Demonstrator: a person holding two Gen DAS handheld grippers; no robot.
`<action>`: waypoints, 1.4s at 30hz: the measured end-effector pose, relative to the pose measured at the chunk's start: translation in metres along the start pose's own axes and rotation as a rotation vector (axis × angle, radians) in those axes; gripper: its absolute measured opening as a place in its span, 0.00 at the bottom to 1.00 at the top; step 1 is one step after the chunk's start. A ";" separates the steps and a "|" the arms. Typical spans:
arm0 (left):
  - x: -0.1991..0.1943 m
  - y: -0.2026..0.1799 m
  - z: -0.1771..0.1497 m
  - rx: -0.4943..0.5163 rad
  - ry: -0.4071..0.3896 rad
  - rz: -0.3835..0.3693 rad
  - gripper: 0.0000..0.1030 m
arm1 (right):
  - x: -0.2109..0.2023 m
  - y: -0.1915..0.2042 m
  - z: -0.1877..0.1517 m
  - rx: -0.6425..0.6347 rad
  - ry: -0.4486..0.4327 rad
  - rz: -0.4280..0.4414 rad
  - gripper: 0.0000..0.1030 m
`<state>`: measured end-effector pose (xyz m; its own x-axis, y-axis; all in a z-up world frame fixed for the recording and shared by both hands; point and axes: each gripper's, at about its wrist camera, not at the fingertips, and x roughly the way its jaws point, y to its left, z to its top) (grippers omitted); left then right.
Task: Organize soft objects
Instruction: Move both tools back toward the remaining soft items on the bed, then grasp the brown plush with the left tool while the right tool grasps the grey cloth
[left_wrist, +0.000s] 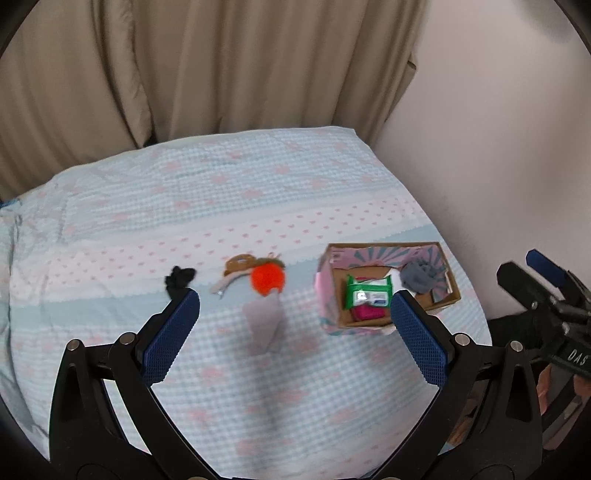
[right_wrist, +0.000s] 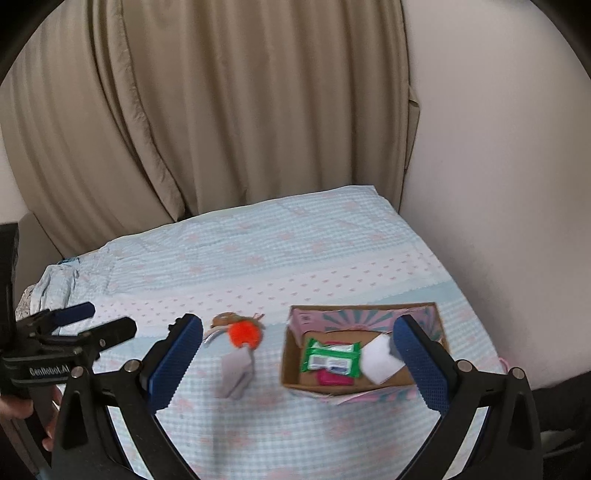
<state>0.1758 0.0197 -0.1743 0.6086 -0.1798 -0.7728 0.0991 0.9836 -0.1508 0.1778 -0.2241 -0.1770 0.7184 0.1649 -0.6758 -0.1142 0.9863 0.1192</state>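
Hovering above a bed (left_wrist: 110, 221) covered in a pale blue checked sheet with pink motifs, the left gripper (left_wrist: 295, 314) has its blue-padded jaws spread wide and holds nothing; the right gripper (right_wrist: 299, 354) is likewise released and empty. Toward the right side of the bed sits an open cardboard box (left_wrist: 328, 295) with pink and teal printed sides. Inside it lie a green wipes pack (left_wrist: 369, 291), a magenta item (left_wrist: 369, 313) partly under the pack, a white piece (right_wrist: 380, 360) beside the pack, and a grey soft bundle (left_wrist: 419, 277) at the far right end. Left of the box, on the sheet, rests an orange pompom (left_wrist: 267, 278), touching a brown soft toy (left_wrist: 240, 266) just behind it. A pale lilac fabric piece (left_wrist: 264, 319) lies just in front of the pompom. Further left, a small black soft item (left_wrist: 179, 278) lies apart from these. A beige curtain (left_wrist: 184, 66) hangs behind the bed.
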 end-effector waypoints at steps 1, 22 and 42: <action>-0.002 0.008 -0.001 0.004 -0.004 0.000 1.00 | 0.001 0.010 -0.004 0.000 0.000 0.004 1.00; 0.102 0.137 0.019 0.087 0.124 -0.116 0.99 | 0.094 0.122 -0.081 0.084 0.081 -0.113 1.00; 0.354 0.154 -0.006 0.114 0.337 -0.269 0.75 | 0.275 0.129 -0.165 0.194 0.265 -0.146 0.95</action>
<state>0.4023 0.1075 -0.4747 0.2607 -0.4057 -0.8760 0.3167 0.8931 -0.3194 0.2477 -0.0504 -0.4673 0.5119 0.0440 -0.8579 0.1272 0.9838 0.1264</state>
